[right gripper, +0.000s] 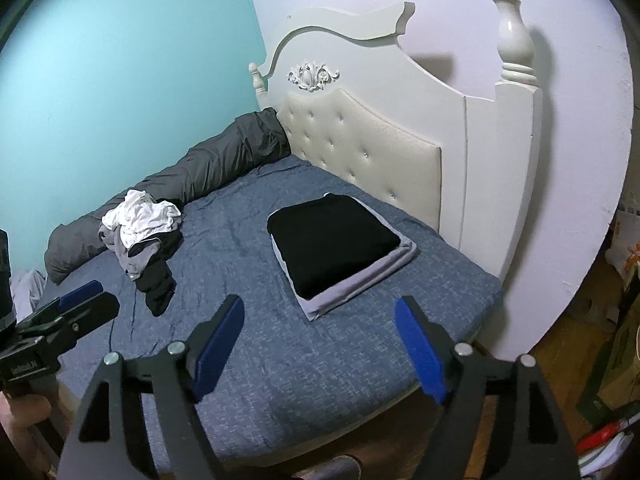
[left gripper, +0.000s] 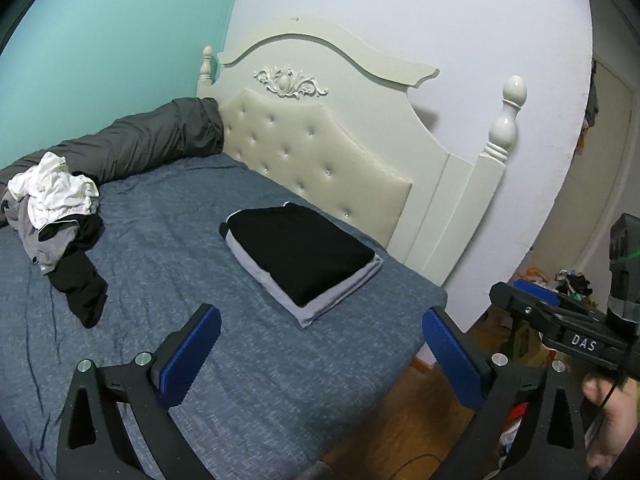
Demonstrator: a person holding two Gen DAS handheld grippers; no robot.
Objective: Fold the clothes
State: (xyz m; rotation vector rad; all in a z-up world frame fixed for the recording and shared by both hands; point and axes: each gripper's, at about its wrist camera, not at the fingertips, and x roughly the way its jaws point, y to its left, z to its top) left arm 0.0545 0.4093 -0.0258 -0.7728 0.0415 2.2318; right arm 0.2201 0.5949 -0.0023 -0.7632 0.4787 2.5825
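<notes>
A neat stack of folded clothes, a black garment on top of a grey one, lies on the blue bed near the headboard. A loose pile of unfolded clothes, white, grey and black, sits at the far left by the wall. My left gripper hovers open above the bed's near side, nothing between its blue pads. My right gripper is open too, short of the folded stack. Each gripper shows at the edge of the other's view, held by a hand.
The bed has a white tufted headboard with posts. A dark grey rolled duvet runs along the teal wall. Wooden floor and clutter lie to the right of the bed.
</notes>
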